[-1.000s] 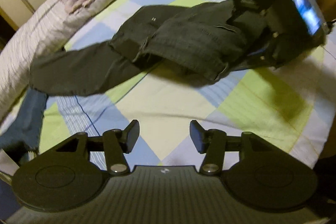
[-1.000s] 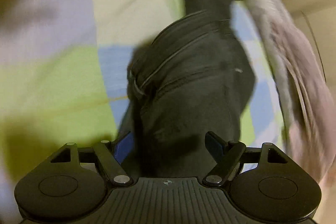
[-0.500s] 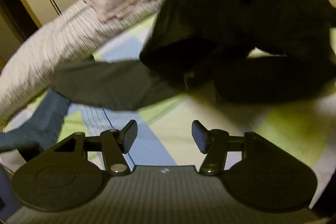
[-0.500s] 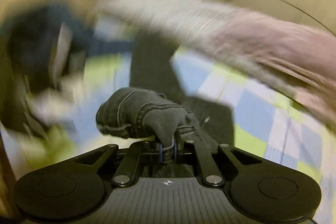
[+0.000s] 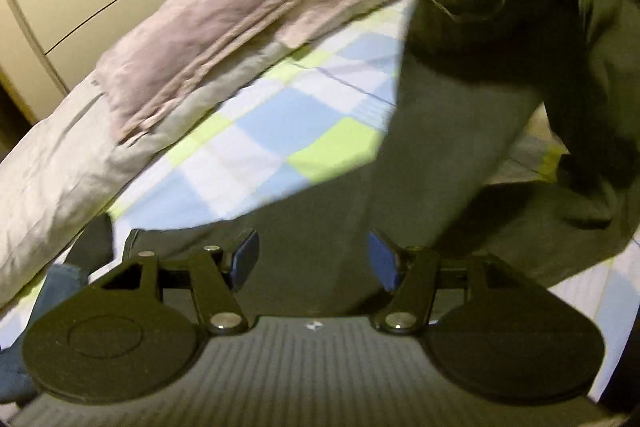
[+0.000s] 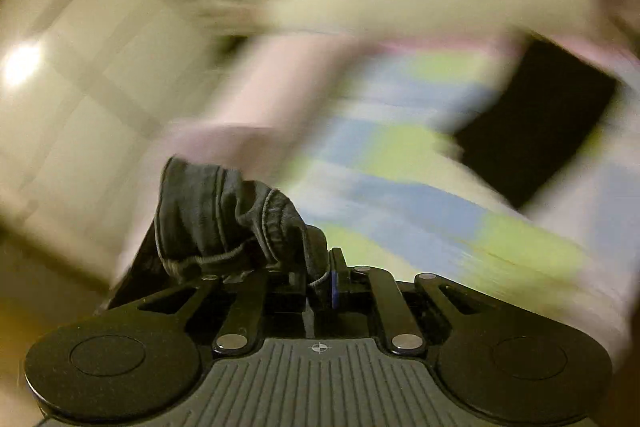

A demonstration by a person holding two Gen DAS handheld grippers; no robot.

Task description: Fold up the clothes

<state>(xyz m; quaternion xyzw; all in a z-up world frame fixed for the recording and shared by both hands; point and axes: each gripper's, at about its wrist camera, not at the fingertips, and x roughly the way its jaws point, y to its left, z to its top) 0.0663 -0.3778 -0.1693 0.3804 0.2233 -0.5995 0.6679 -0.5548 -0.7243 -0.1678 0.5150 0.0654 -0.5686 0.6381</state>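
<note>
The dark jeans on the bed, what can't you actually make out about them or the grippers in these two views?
- Left wrist view: the dark jeans are motion-blurred, and their upper part runs off the top edge.
- Left wrist view: whether the open left gripper touches the fabric is unclear.
- Right wrist view: the right gripper is shut on a bunched bit; the rest hangs out of sight.
- Right wrist view: the checked bedspread is smeared by blur.

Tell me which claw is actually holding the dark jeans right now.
The right claw: it is shut on a bunched fold of the dark jeans. The left claw is open, its blue-padded fingers apart, with the jeans' leg lying beyond them ungripped.
</note>
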